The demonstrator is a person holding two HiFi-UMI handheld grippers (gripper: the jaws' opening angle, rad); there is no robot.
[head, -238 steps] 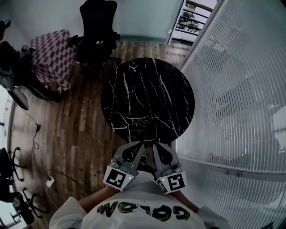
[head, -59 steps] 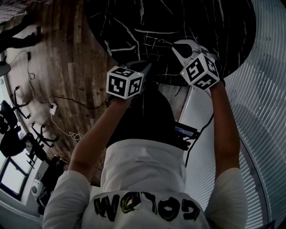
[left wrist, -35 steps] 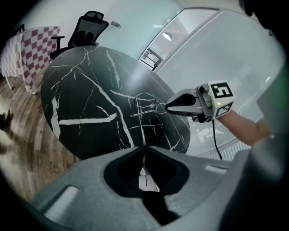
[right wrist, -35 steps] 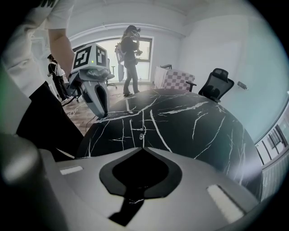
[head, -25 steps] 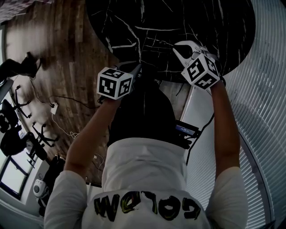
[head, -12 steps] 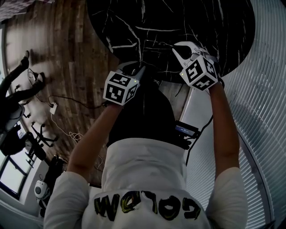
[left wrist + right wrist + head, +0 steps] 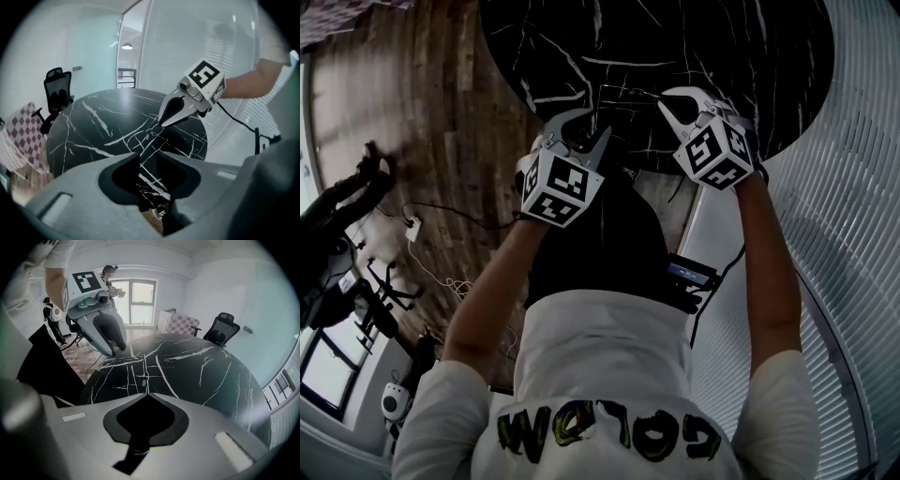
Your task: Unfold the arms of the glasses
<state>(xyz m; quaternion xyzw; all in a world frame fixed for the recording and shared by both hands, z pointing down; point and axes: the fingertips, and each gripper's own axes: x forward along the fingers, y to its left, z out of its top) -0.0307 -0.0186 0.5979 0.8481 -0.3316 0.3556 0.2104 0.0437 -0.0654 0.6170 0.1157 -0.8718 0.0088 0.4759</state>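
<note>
black table [image 7: 722,56]: both tools at near edge. left gripper [image 7: 578,141] has lifted and rolled since half a second ago. its jaws have just been opening, now apart, only tabletop showing between. right gripper [image 7: 667,103] unmoved, jaws together, seemingly pinching glasses [image 7: 143,380], thin frame lying on table at its tips. likely left has let go after one unfold; result too faint to judge.

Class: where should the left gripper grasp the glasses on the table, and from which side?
Probably a thin side arm of the flat-lying glasses. The left gripper, jaws just opened and empty, should descend from its own side, since the right gripper occupies the other.
</note>
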